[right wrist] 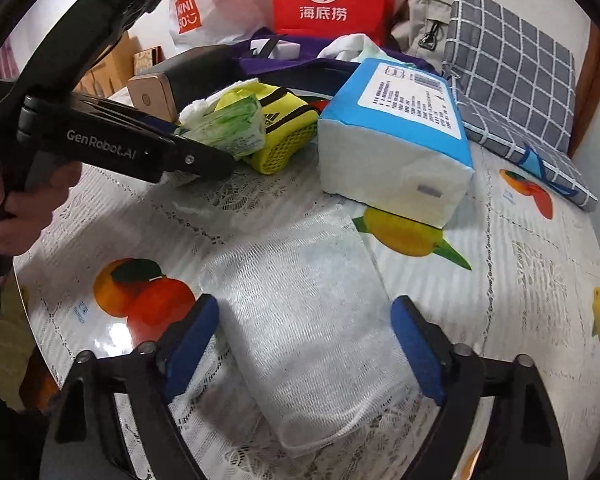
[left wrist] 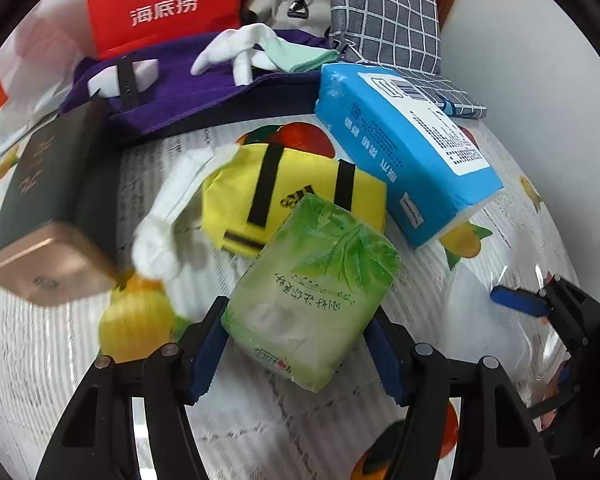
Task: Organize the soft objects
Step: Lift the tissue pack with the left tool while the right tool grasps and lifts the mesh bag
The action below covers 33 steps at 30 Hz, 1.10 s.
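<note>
My left gripper point(left wrist: 296, 348) is shut on a green tissue pack point(left wrist: 312, 292) and holds it above the table; the pack also shows in the right wrist view point(right wrist: 224, 124). Behind it lie a yellow pouch with black stripes point(left wrist: 292, 196), a white sock point(left wrist: 168, 220) and a big blue tissue pack point(left wrist: 404, 148). My right gripper point(right wrist: 304, 340) has its jaws around a clear plastic bag of white mesh cloth point(right wrist: 300, 320) lying on the table, touching both pads. The right gripper also appears at the right edge of the left wrist view point(left wrist: 540, 304).
A dark box with a gold end point(left wrist: 52, 216) stands at the left. At the back are purple cloth point(left wrist: 204, 88) with white socks point(left wrist: 236, 48), a red paper bag point(left wrist: 164, 4), a grey checked cushion point(left wrist: 384, 16) and a white shopping bag point(right wrist: 204, 12). The fruit-print tablecloth point(right wrist: 500, 280) covers the table.
</note>
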Each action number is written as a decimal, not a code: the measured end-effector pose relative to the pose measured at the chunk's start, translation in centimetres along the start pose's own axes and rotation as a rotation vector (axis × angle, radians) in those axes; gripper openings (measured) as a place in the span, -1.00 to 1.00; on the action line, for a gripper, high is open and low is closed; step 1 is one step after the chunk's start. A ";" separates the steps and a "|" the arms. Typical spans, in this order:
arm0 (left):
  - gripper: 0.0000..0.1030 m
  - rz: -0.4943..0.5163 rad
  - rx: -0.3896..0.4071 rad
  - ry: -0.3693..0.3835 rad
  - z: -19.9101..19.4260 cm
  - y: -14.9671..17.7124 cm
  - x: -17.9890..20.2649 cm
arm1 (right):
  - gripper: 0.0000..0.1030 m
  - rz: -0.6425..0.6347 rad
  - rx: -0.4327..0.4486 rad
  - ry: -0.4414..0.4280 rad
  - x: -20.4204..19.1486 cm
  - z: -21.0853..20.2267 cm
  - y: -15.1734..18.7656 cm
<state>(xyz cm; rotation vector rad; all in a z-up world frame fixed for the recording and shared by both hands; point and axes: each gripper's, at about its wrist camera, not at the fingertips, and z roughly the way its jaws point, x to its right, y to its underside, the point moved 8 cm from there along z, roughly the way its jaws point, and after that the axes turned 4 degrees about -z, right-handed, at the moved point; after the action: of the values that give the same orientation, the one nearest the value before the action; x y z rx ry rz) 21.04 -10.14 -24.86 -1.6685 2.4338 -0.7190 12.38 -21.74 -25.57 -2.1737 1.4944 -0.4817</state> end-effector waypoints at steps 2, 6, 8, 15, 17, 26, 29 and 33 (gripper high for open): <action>0.23 -0.014 0.006 -0.009 -0.5 0.4 -0.5 | 0.09 0.008 0.005 0.007 -0.1 -0.4 0.1; 0.22 -0.046 0.025 -0.006 -1.7 1.0 -1.4 | -0.54 0.030 0.004 0.019 -0.3 -0.9 0.1; 0.21 -0.057 0.036 -0.011 -2.5 1.3 -1.7 | -0.78 0.045 0.001 0.017 -0.4 -1.0 0.1; 0.21 -0.114 0.074 -0.026 -4.5 2.1 -3.5 | -0.85 0.182 0.029 -0.008 0.3 -2.2 -0.3; 0.21 -0.139 0.085 -0.010 -5.1 2.2 -4.0 | -0.86 0.186 0.042 0.004 0.5 -2.9 -0.7; 0.22 -0.197 0.118 -0.003 -7.1 1.5 -6.0 | -0.86 0.247 0.090 0.040 1.7 -5.8 -3.2; 0.22 -0.212 0.130 -0.003 -7.7 1.0 -6.7 | -0.86 0.278 0.116 0.042 2.3 -6.6 -4.5; 0.22 -0.230 0.145 -0.011 -8.5 0.1 -7.5 | -0.86 0.303 0.146 0.040 3.1 -7.5 -6.4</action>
<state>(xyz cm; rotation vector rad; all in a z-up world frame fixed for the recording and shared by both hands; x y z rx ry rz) 20.95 -0.64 -18.67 -1.9054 2.1465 -0.8883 14.54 -23.93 -15.70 -1.7974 1.7158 -0.5137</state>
